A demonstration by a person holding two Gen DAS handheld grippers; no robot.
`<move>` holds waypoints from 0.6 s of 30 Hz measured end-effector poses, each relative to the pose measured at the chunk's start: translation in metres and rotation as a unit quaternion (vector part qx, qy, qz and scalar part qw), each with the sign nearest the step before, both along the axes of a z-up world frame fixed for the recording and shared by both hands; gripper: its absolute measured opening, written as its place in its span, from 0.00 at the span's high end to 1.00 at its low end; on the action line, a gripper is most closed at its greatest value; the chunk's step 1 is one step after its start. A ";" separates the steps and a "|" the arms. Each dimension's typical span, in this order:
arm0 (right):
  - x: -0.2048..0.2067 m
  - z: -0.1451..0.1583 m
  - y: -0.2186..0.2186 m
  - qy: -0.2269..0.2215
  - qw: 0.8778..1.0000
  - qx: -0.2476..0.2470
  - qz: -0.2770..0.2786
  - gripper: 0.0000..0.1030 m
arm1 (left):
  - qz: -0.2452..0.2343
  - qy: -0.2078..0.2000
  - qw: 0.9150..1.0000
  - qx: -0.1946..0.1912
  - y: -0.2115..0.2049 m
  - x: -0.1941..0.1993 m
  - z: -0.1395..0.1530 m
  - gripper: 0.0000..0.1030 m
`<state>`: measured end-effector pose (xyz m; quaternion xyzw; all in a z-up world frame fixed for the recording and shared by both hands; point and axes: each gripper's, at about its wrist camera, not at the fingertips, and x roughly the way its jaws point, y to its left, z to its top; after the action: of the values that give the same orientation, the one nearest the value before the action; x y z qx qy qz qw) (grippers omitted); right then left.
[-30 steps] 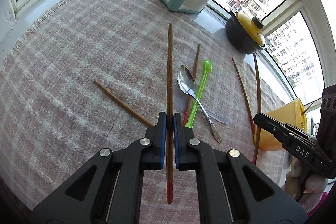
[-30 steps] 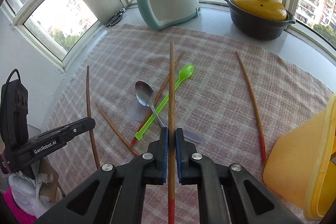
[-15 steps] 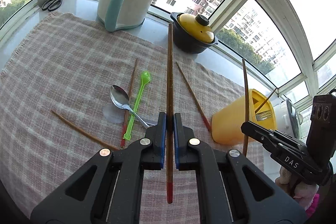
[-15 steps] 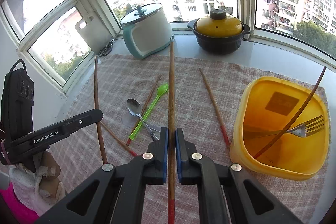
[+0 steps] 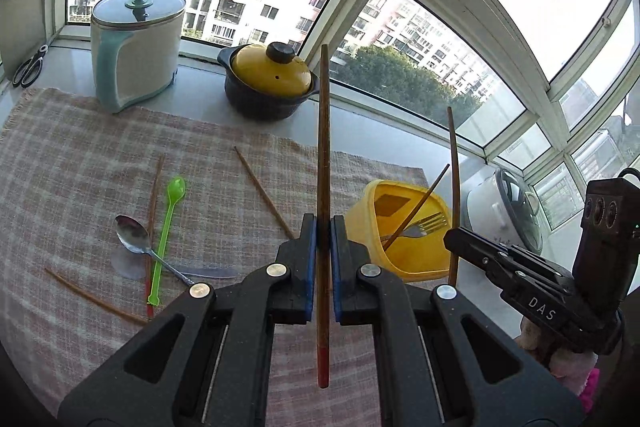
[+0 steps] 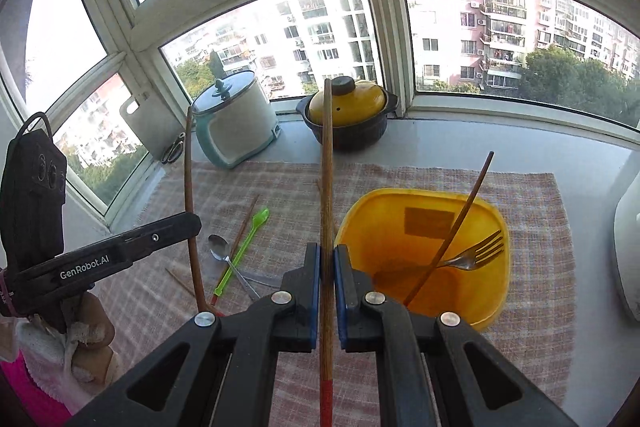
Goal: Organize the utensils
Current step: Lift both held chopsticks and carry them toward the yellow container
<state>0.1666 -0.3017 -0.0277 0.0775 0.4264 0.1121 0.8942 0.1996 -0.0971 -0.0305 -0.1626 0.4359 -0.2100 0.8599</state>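
Observation:
My left gripper (image 5: 323, 227) is shut on a brown chopstick (image 5: 323, 147) with a red end, held upright above the checked cloth (image 5: 80, 155). My right gripper (image 6: 327, 255) is shut on a second, similar chopstick (image 6: 327, 167), just left of the yellow tub (image 6: 492, 307). The tub holds a fork (image 6: 476, 255) and a leaning chopstick (image 6: 460, 223). On the cloth lie a green spoon (image 5: 168, 227), a metal spoon (image 5: 132, 233) and three loose chopsticks (image 5: 262, 191). Each gripper also shows in the other's view, left gripper (image 6: 192, 223) and right gripper (image 5: 452, 239).
A white and teal lidded pot (image 5: 136, 55) and a black pot with a yellow lid (image 5: 268, 83) stand on the sill behind the cloth. Scissors (image 5: 30, 65) lie far left. A white appliance (image 5: 504, 211) stands right of the tub. Windows surround the sill.
Both grippers have risen and swung right towards the yellow tub, each still holding its chopstick. The tub and its fork have come fully into view.

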 end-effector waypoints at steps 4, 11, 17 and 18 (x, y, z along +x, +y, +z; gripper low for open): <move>-0.001 0.009 -0.018 -0.014 1.000 -0.001 -0.020 0.96 | -0.010 -0.018 1.000 -0.003 -0.019 0.005 0.013 0.96; 0.008 0.020 -0.043 -0.033 0.998 0.001 -0.046 0.96 | -0.023 -0.040 0.999 -0.009 -0.052 0.023 0.033 0.96; 0.024 0.022 -0.060 -0.046 0.997 0.000 -0.061 0.96 | -0.030 -0.057 0.998 -0.006 -0.081 0.038 0.038 0.96; 0.028 0.021 -0.062 -0.046 0.997 0.000 -0.062 0.96 | -0.030 -0.058 0.998 -0.003 -0.085 0.041 0.038 0.96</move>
<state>0.1942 -0.3636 -0.0064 0.0989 0.3793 0.0600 0.9180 0.2403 -0.1825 0.0074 -0.1397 0.3893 -0.2459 0.8766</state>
